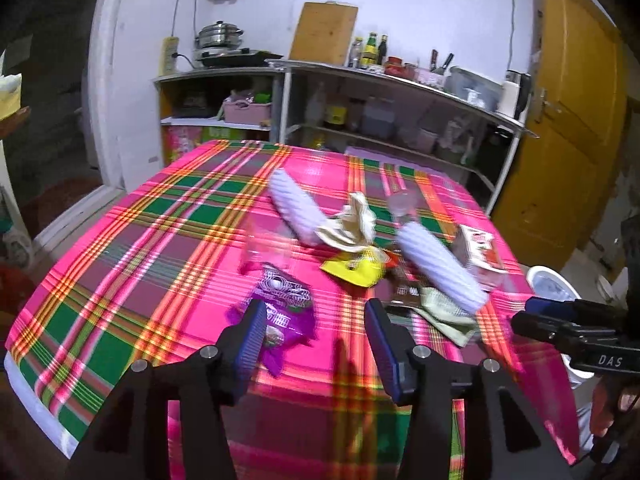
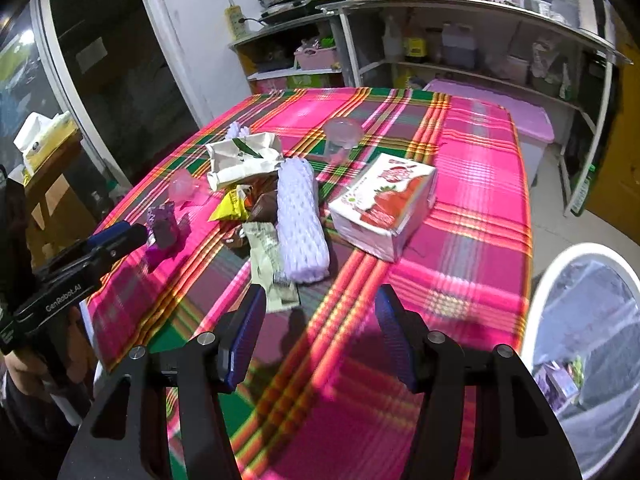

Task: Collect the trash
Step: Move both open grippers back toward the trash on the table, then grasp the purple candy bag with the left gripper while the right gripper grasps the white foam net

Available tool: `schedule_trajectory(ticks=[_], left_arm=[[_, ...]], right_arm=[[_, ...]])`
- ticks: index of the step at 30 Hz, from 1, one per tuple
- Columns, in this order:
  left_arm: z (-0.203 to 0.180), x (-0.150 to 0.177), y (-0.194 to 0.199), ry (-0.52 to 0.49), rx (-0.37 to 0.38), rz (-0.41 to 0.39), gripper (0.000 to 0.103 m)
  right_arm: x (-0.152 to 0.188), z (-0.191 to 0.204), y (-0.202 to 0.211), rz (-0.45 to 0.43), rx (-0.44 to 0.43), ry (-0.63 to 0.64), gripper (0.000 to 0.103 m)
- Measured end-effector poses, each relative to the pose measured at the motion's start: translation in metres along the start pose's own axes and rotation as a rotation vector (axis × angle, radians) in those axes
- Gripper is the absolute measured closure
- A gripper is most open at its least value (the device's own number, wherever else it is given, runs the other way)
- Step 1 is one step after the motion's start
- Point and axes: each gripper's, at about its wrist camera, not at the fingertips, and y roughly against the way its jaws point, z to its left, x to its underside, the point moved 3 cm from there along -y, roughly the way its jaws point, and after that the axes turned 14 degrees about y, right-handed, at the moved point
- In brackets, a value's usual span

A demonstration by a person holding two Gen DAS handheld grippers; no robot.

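Both grippers empty, jaws spread wide: left gripper (image 1: pixel 314 334) hovers near the worktop's (image 2: pixel 480 184) near edge right over the purple wrapper (image 1: pixel 286 308), probably its next pick. Right gripper (image 2: pixel 320 334) hangs over bare cloth just short of the green-white sachet (image 2: pixel 270 264) and foam sleeve (image 2: pixel 300 224). Trash sits clustered mid-worktop; the lined bin (image 2: pixel 592 344) waits off the right edge, close for short drops.

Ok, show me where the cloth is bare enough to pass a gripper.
Bare cloth: the far end past the clear cup, the right strip beyond the red carton, and the near edge under the open right gripper. Crowded: the middle, where foam sleeve, wrappers and yellow packet touch. The left gripper hangs open by the purple wrapper.
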Motion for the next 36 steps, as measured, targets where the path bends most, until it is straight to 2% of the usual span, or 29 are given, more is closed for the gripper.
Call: schedule_trajectory(ticks=[3,12,13,18,24,29,36], left_arm=[[0.011,-0.005,-0.008,0.010,-0.015,0.002,0.048],[0.020,-0.010,-0.032,0.015,-0.006,0.053,0.047],[0.021,-0.011,-0.034,0.015,-0.006,0.057,0.047],[0.024,-0.011,-0.049,0.022,-0.021,0.094,0.047],[0.029,-0.009,-0.052,0.038,-0.024,0.106,0.049],[0.029,-0.006,-0.046,0.040,-0.015,0.100,0.056],[0.018,-0.003,-0.027,0.046,0.015,0.075,0.058]], right_arm=[[-0.006,-0.001,-0.012,0.009,-0.007,0.007,0.045],[-0.020,-0.003,-0.041,0.041,-0.024,0.002,0.047],[-0.021,-0.004,-0.043,0.045,-0.024,0.001,0.049],[-0.023,-0.004,-0.051,0.061,-0.034,0.001,0.069],[-0.022,-0.001,-0.047,0.052,-0.037,0.003,0.076],[-0.019,-0.001,-0.039,0.039,-0.046,-0.008,0.078],[-0.014,-0.001,-0.021,0.011,-0.044,-0.022,0.078]])
